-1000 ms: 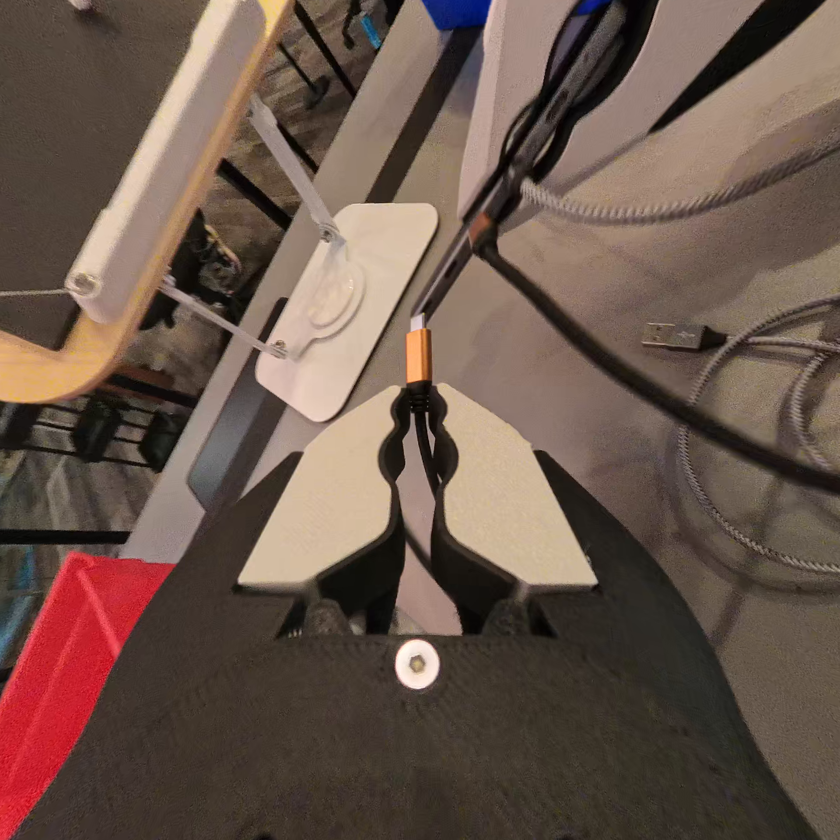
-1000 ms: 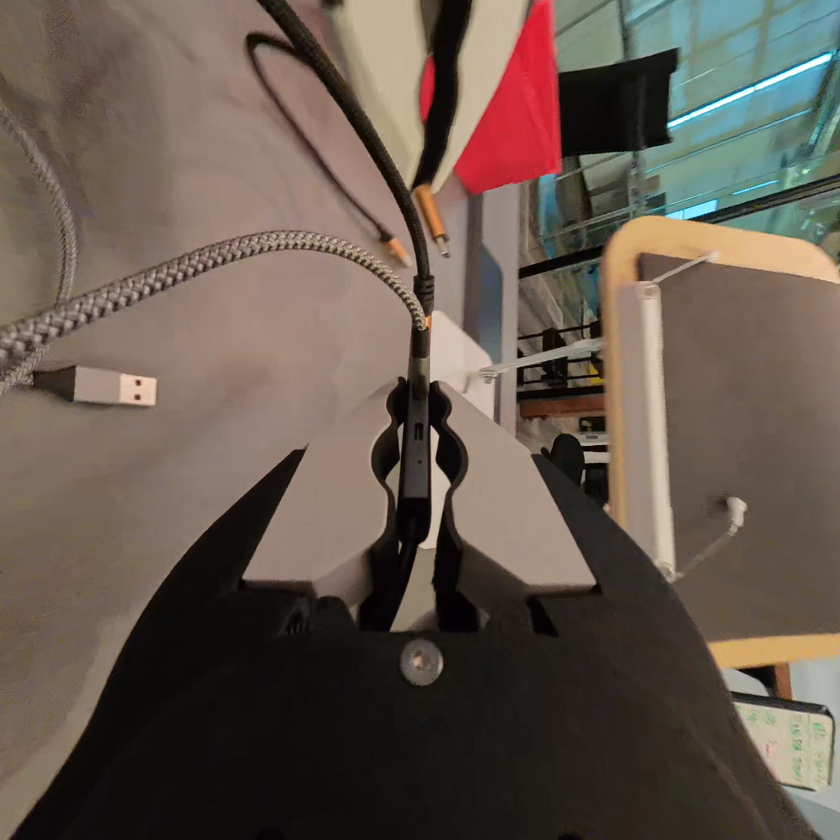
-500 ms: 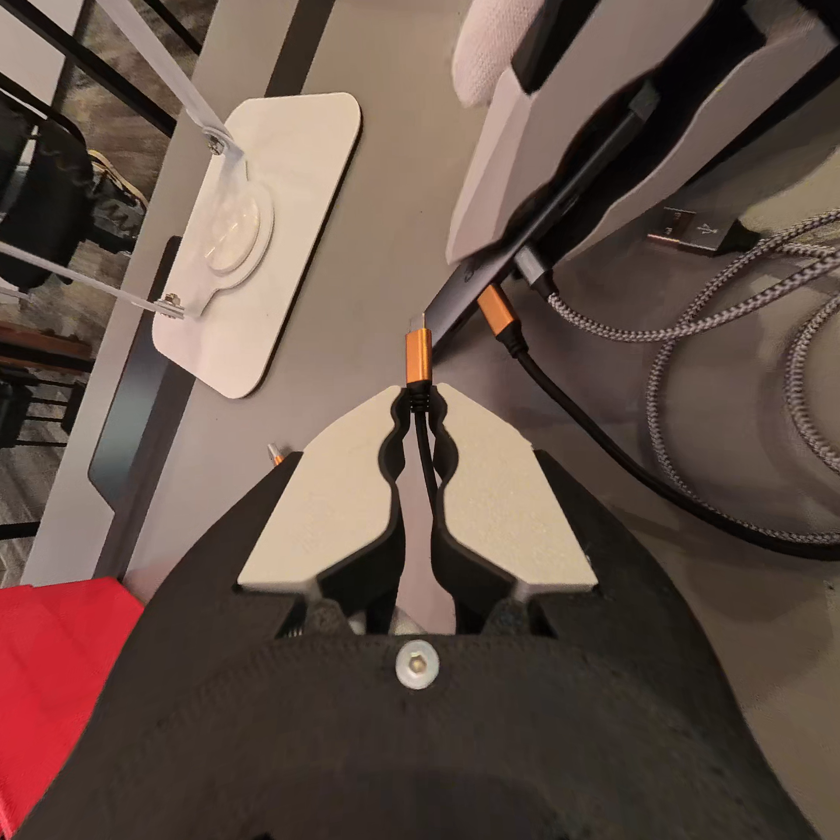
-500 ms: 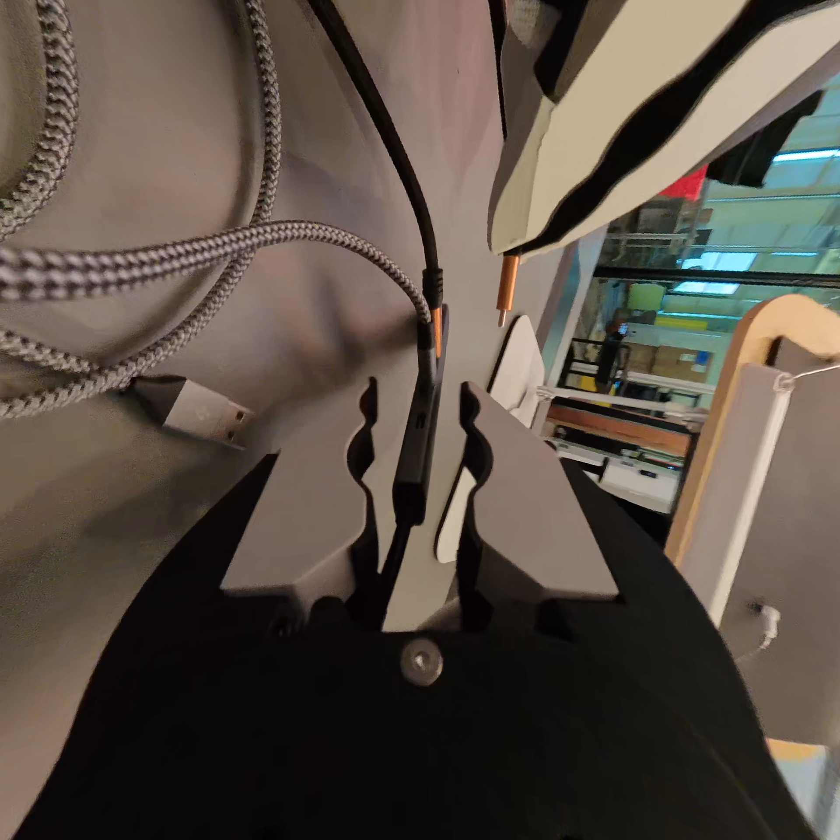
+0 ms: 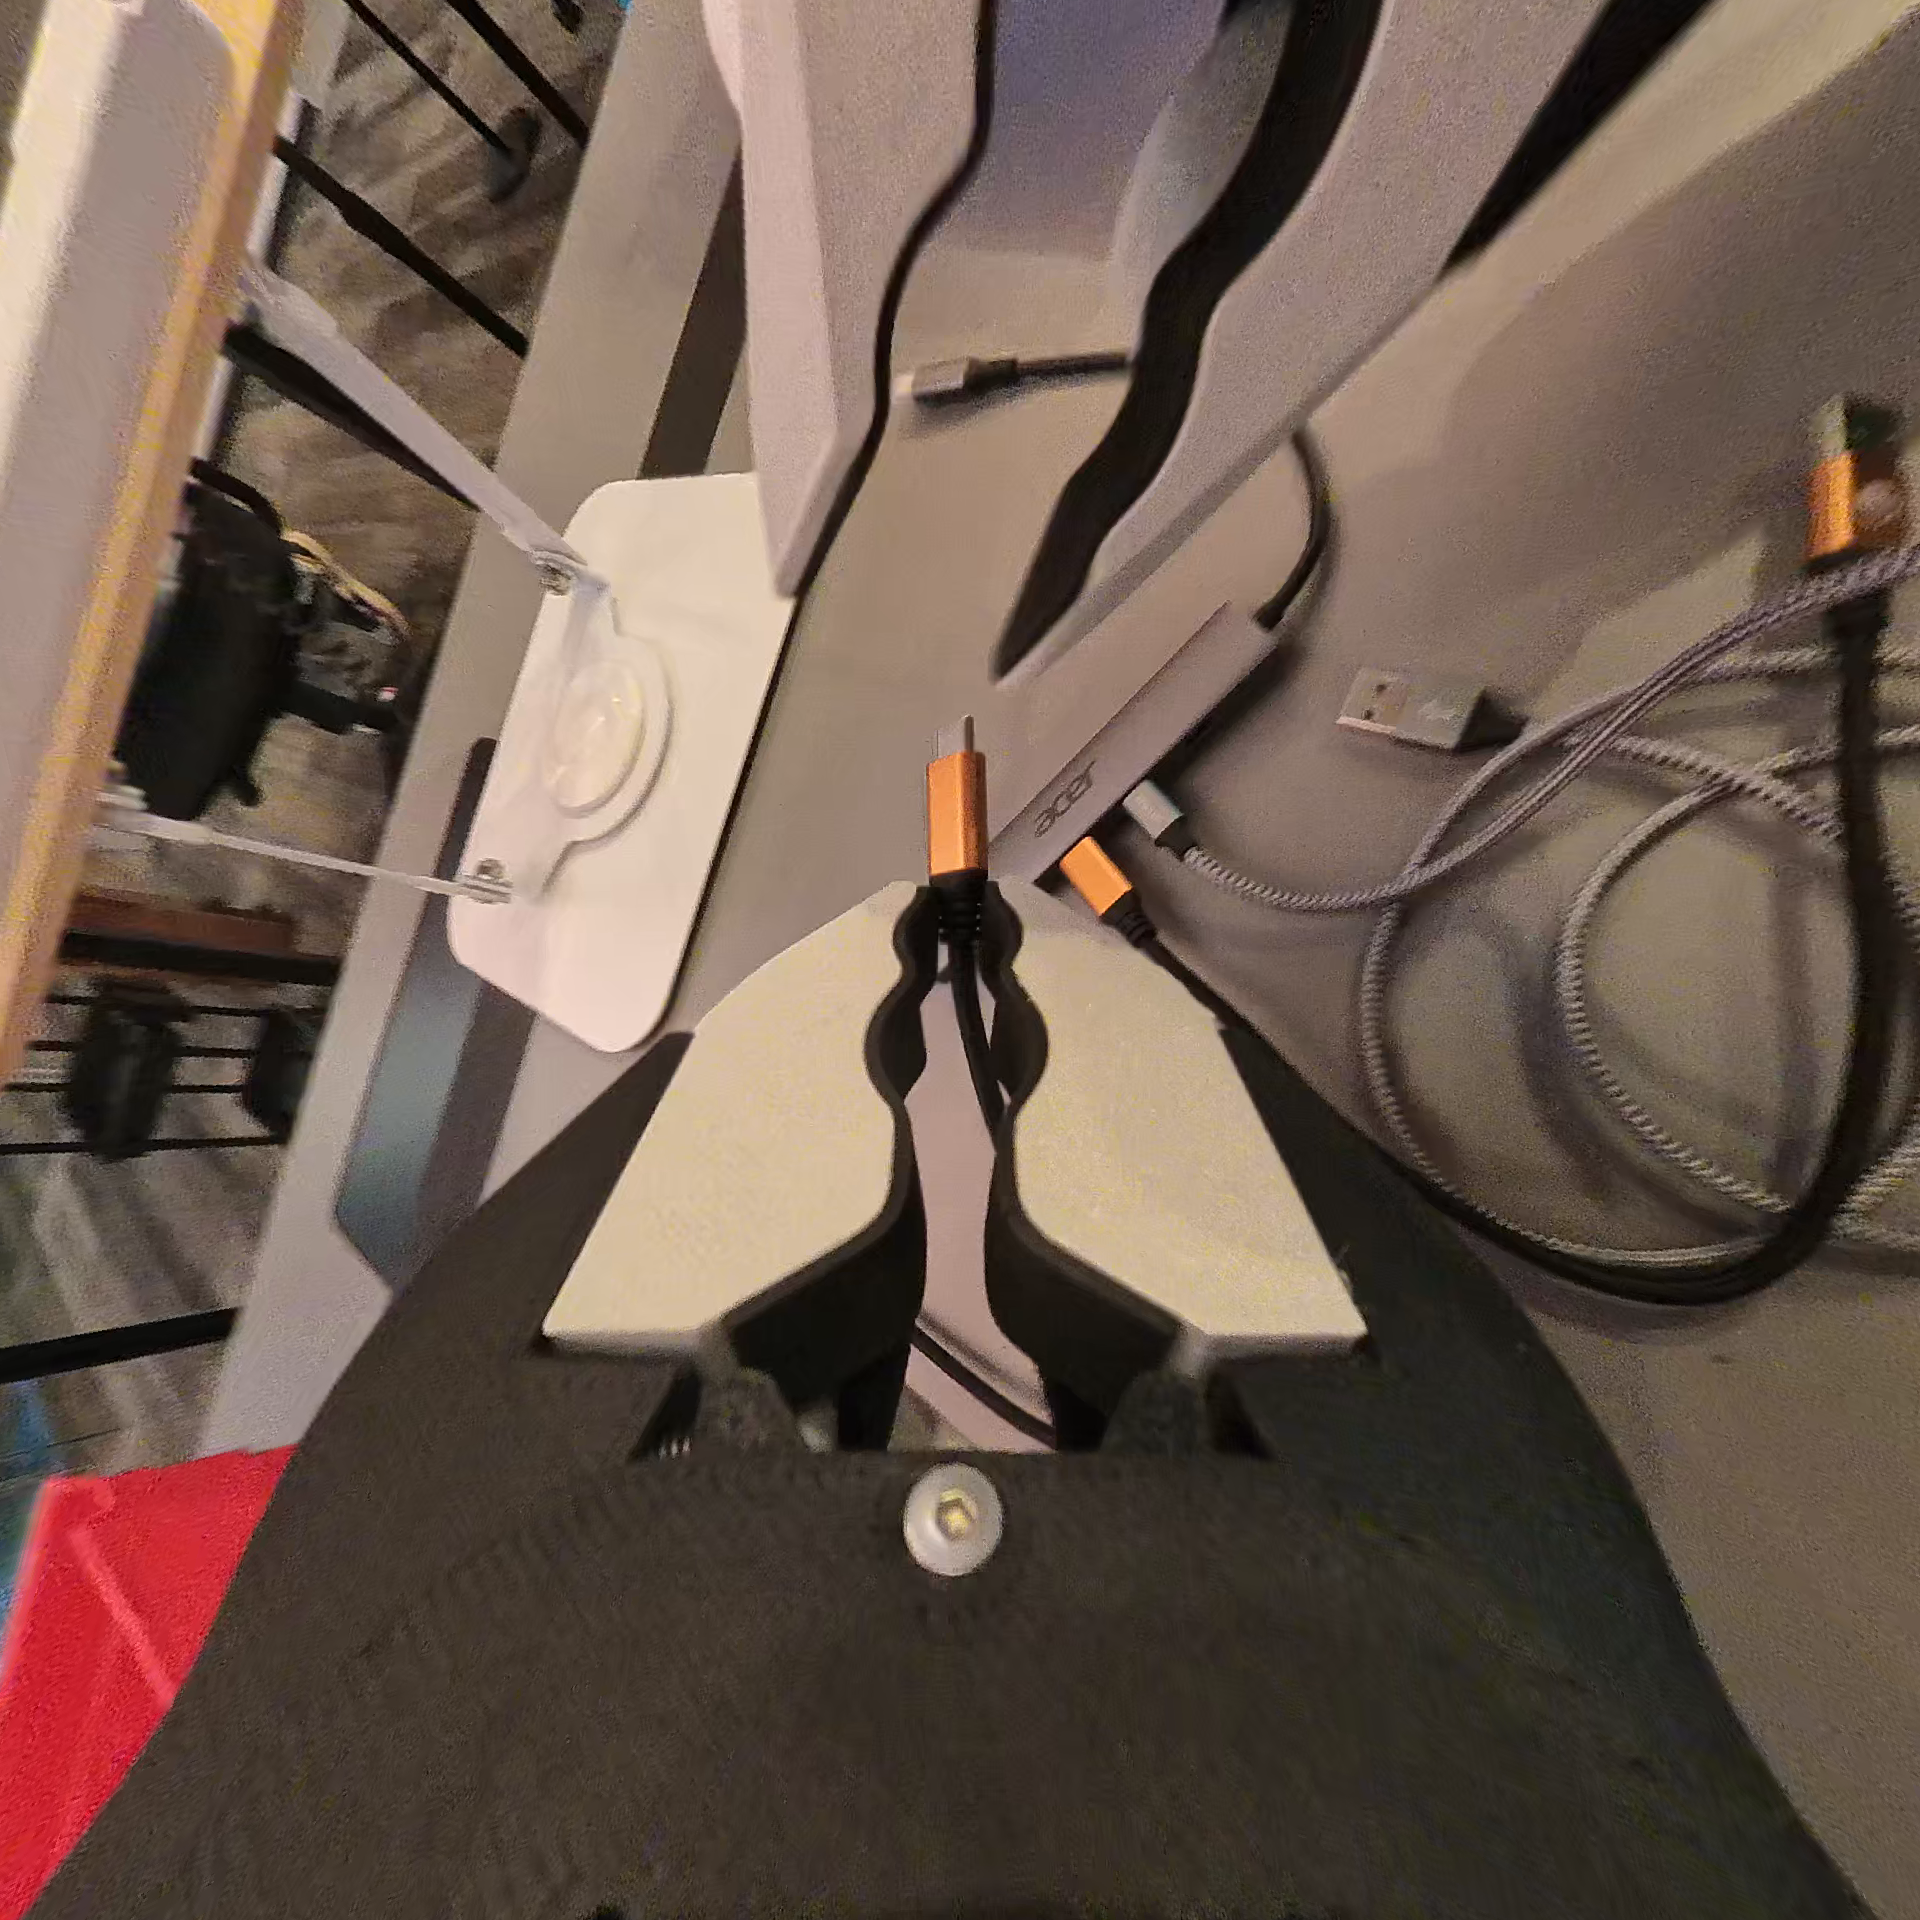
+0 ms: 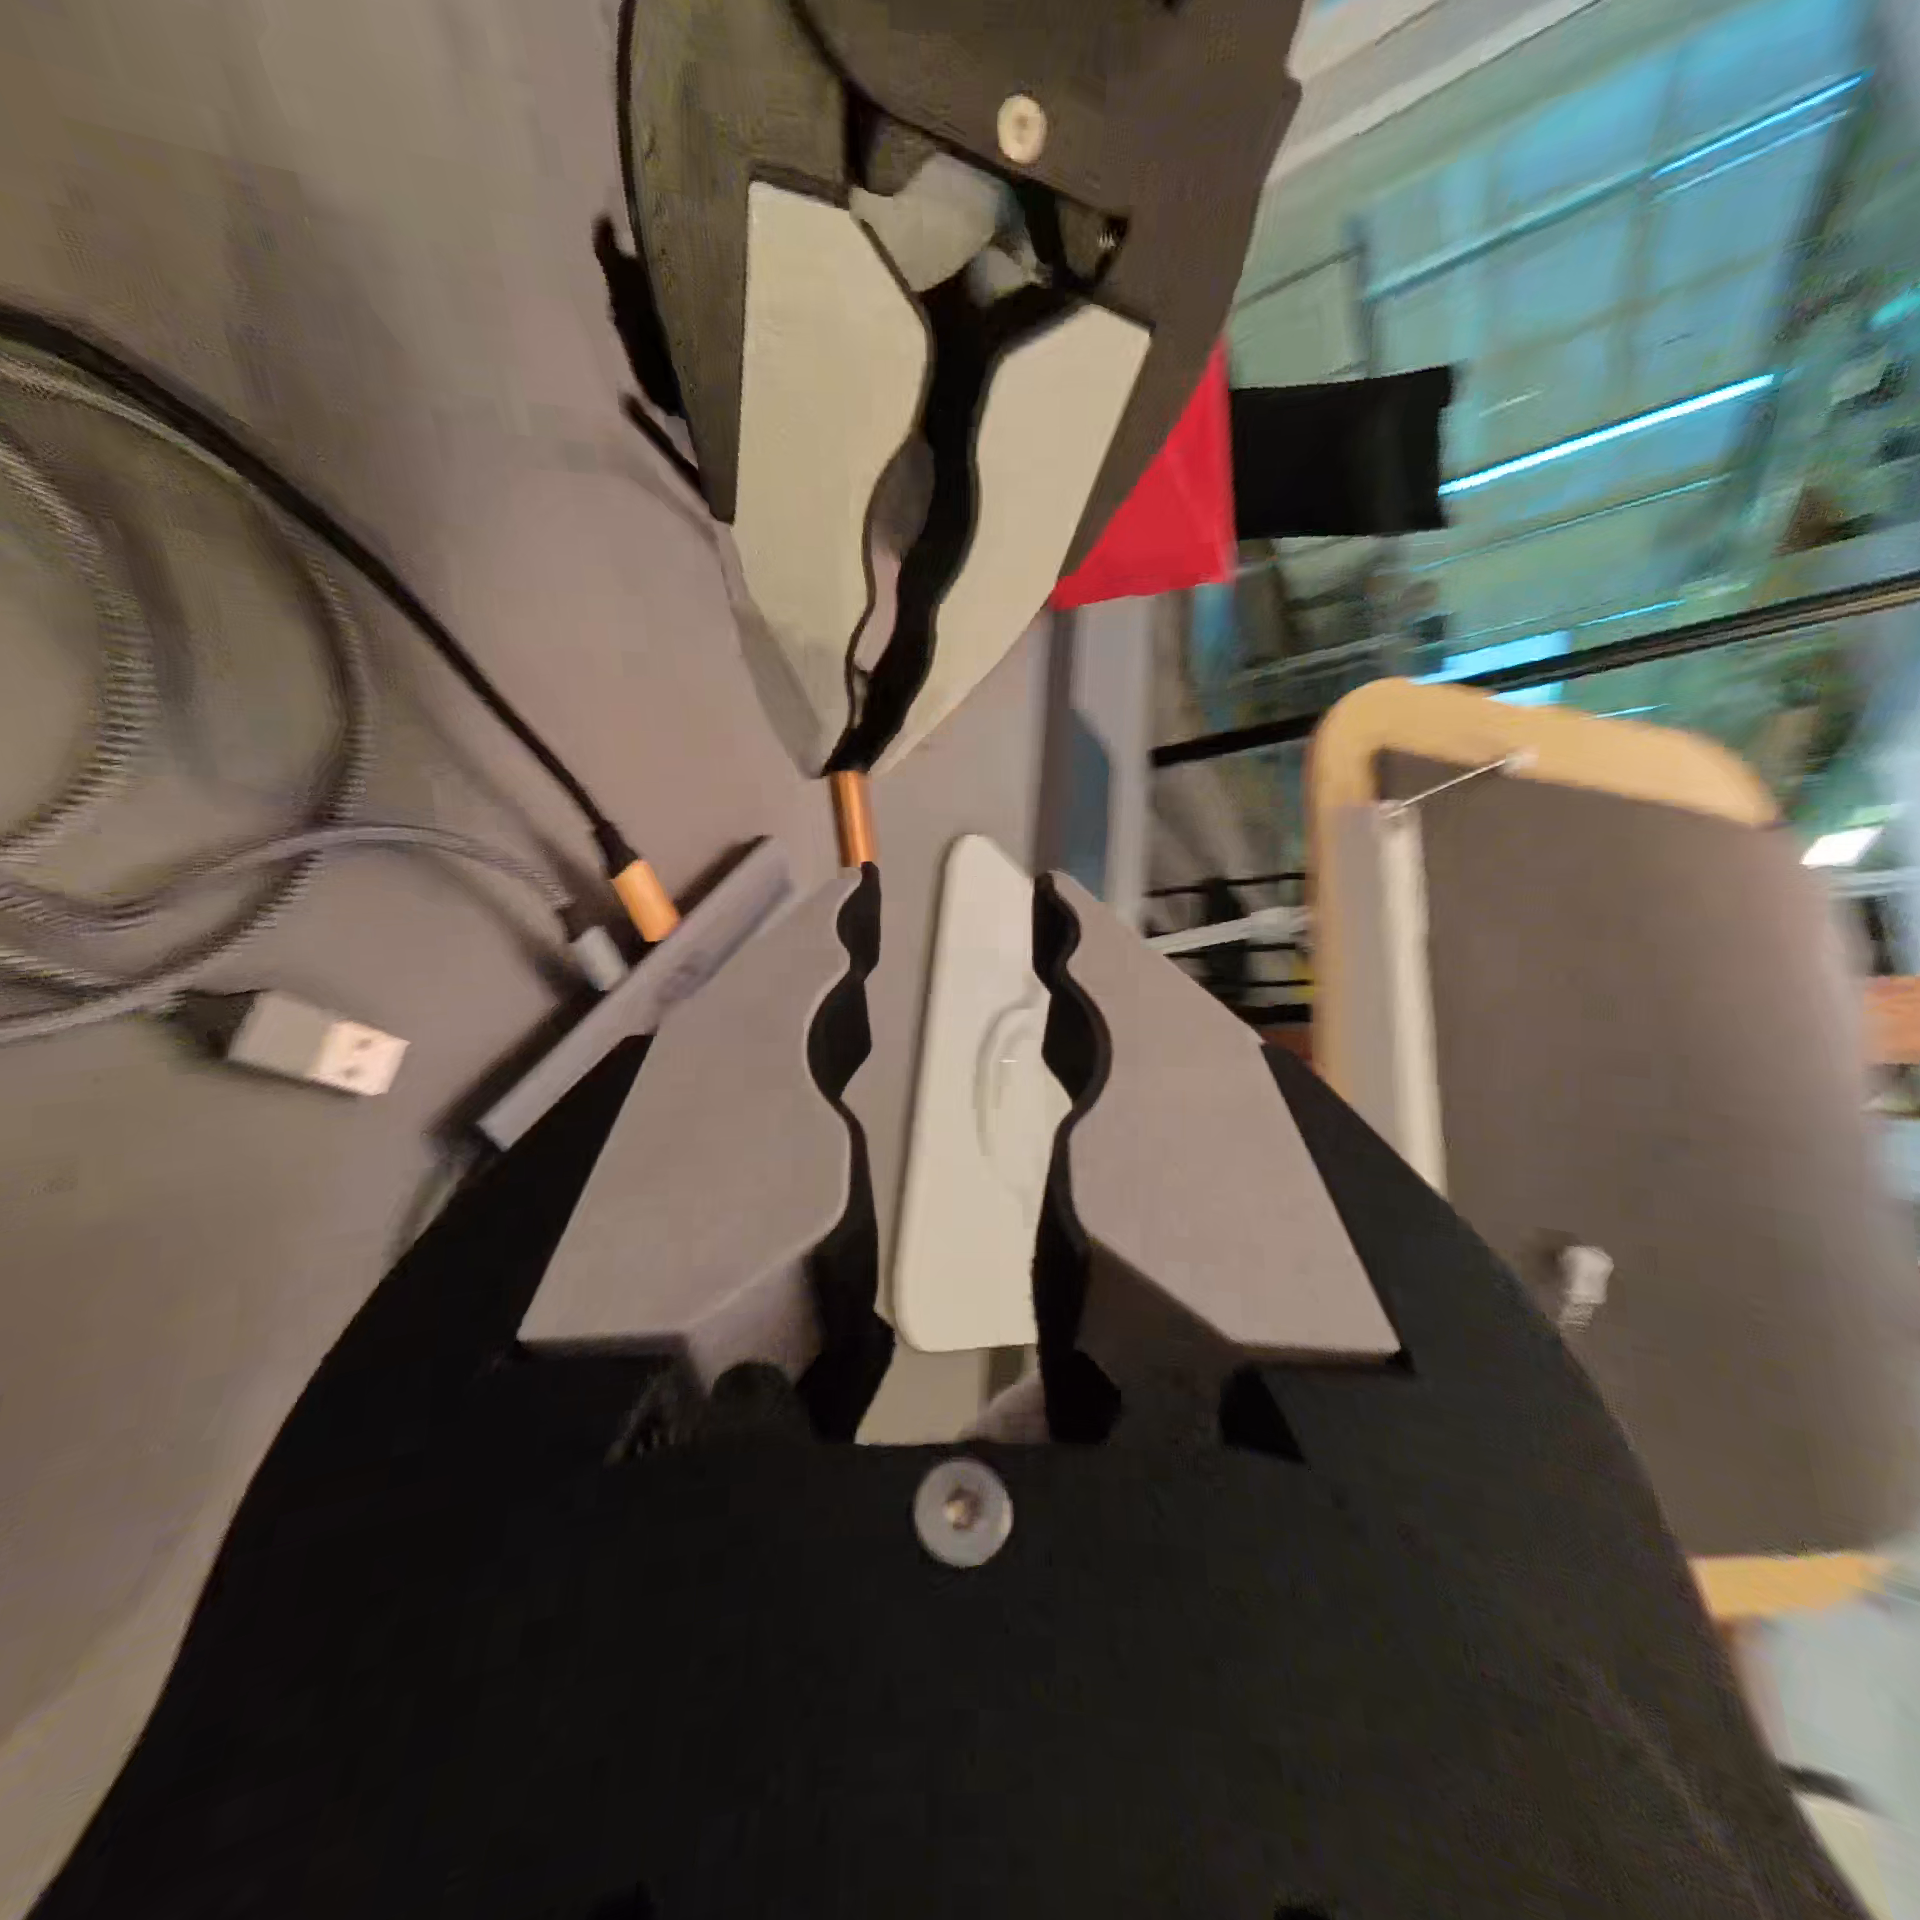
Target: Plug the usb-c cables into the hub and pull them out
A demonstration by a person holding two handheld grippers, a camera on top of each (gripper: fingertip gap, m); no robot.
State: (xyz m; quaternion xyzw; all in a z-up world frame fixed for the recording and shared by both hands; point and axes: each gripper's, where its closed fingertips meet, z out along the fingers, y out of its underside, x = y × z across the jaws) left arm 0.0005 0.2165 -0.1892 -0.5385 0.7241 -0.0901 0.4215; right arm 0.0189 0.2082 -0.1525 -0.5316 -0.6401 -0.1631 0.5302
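My left gripper (image 5: 956,896) is shut on a black cable just behind its orange USB-C plug (image 5: 956,821), which points forward, free in the air. The grey hub (image 5: 1132,748) lies on the table just right of that plug. A second orange plug (image 5: 1096,873) and a grey braided plug (image 5: 1153,805) sit in the hub's side. My right gripper (image 6: 951,883) is open and empty, with the hub (image 6: 665,987) to its left. It faces the left gripper (image 6: 852,764) and the held plug (image 6: 854,821).
A grey USB-A plug (image 5: 1413,712) and coils of braided cable (image 5: 1558,1039) lie right of the hub. Another orange plug (image 5: 1834,509) lies at far right. A white base plate (image 5: 623,748) sits near the table's left edge. A red bin (image 5: 94,1621) is at lower left.
My right gripper has opened, let go of the hub and drawn back. The hub now lies on the table. The left gripper still holds its orange plug.
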